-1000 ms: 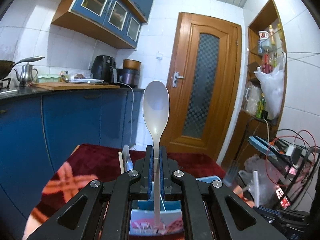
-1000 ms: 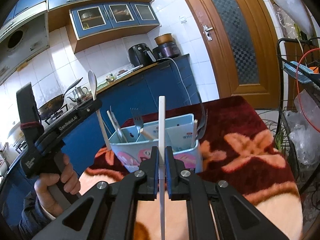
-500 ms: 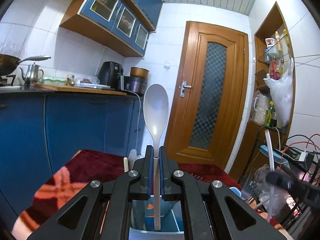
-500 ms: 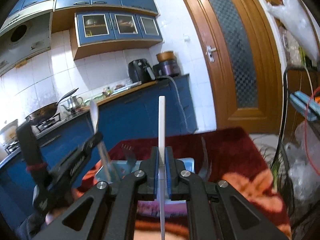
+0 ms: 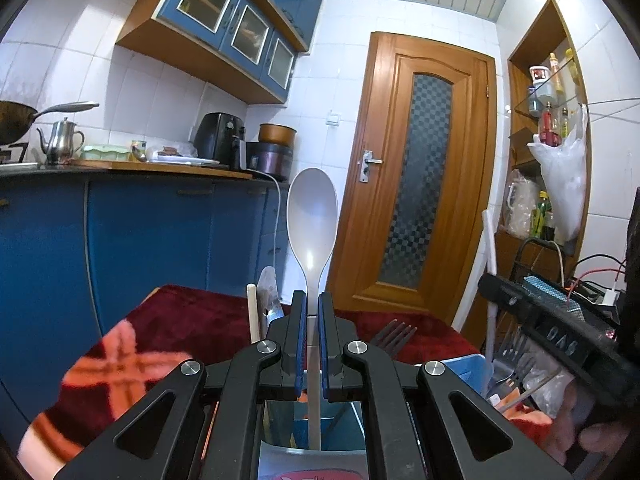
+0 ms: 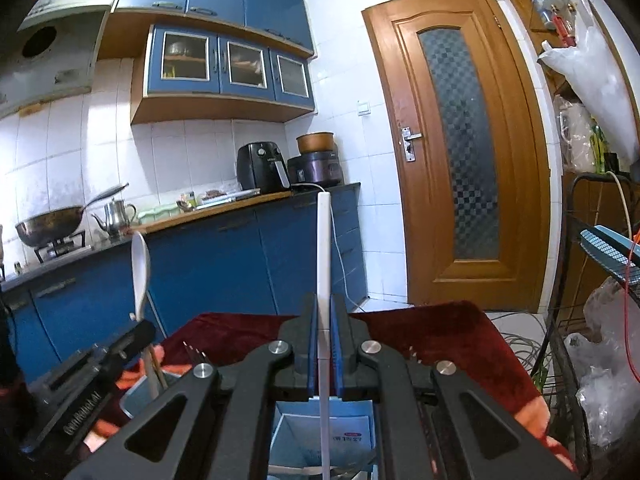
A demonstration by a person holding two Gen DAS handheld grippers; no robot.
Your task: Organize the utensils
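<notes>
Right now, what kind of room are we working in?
Almost certainly a home kitchen: blue base cabinets under a wooden countertop, a wok on a gas burner beside a metal kettle, and a black air fryer next to a rice cooker.

Two close claw-mounted views, both facing door

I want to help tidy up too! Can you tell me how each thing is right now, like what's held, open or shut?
left gripper: shut on the white spoon.
white spoon: held upright, handle down in the box.
right gripper: shut on the white stick.
white stick: held upright, lower end in the box.
utensil box: open on top, forks standing in it.
wooden door: shut.
</notes>
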